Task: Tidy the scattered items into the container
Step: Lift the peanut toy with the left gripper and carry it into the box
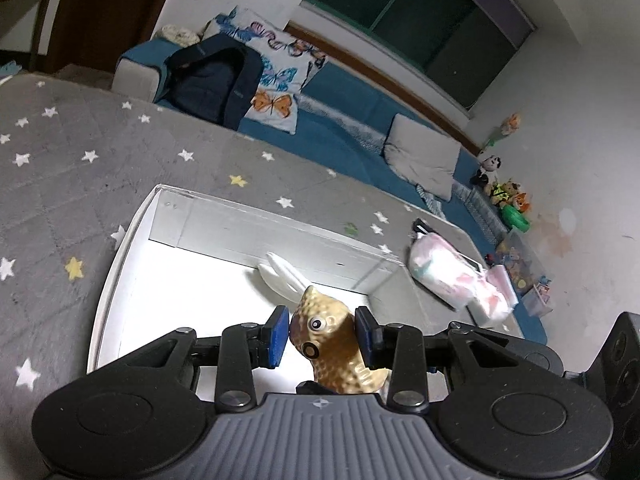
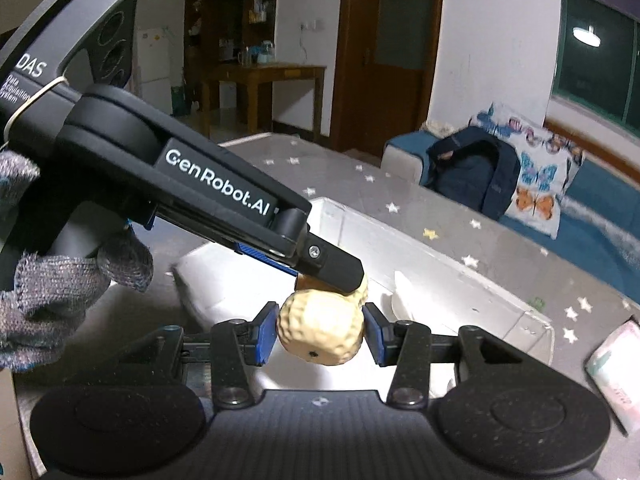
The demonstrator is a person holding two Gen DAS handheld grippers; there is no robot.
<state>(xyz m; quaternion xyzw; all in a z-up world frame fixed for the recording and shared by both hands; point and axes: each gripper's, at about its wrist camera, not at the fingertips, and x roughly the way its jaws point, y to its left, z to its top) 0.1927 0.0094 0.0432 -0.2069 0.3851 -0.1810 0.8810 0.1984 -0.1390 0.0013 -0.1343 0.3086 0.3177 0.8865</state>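
both grippers, left gripper (image 1: 322,336) and right gripper (image 2: 319,334), clamp the peanut toy (image 2: 320,330), seemingly light, rigid, bumpy, best pinched across its lobes.

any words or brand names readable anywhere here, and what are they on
"GenRobot.AI": white lettering on the arm of the left tongs, seen from the right wrist view.
"DAS": on the same tool's black body.
Small print beneath "DAS": partly readable, looks like "Data Acquisition System".
Print on the packet at the right edge: too blurred to read.
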